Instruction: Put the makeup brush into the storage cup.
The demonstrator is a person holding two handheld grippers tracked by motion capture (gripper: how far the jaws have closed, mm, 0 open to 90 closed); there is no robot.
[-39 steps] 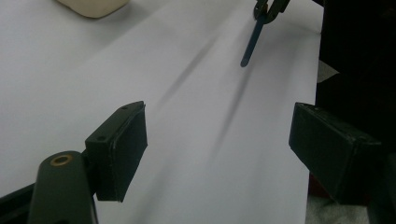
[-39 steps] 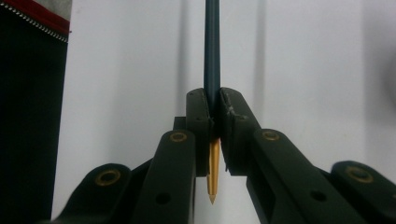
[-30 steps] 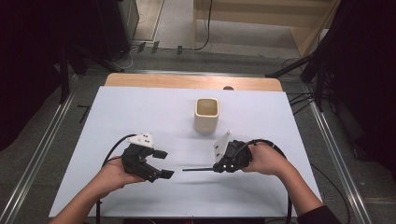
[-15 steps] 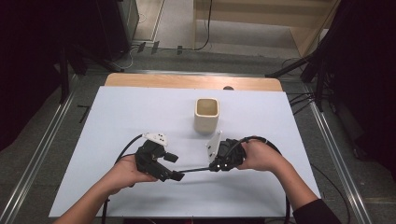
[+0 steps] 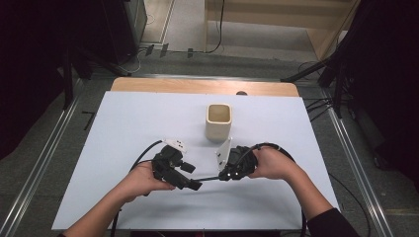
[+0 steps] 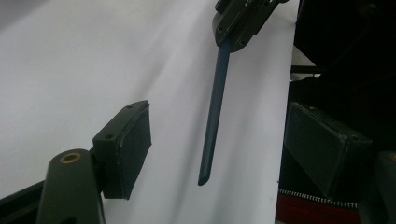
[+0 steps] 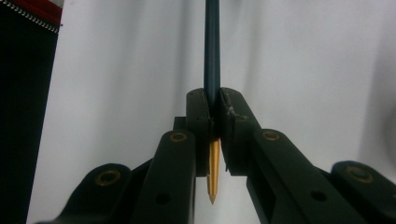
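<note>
A slim dark blue pen (image 5: 207, 178) with a gold tip (image 7: 213, 172) is held level just above the white table sheet (image 5: 123, 128). My right gripper (image 5: 225, 175) is shut on it near the gold end; in the right gripper view the pads (image 7: 201, 112) pinch the shaft (image 7: 211, 46). My left gripper (image 5: 191, 184) is open at the pen's free end. In the left gripper view the pen (image 6: 215, 112) hangs between the two spread pads (image 6: 135, 140), touching neither, and the right gripper (image 6: 236, 23) shows at its far end.
A cream square cup (image 5: 218, 121) stands upright behind the grippers, mid-table. Bare wood (image 5: 197, 86) runs along the table's far edge. Cables trail from both grippers. Metal rails and dark stands flank the table.
My left gripper has moved right and slightly forward, so the pen's free end now lies between its open jaws. The right gripper has kept the pen, shifting little.
</note>
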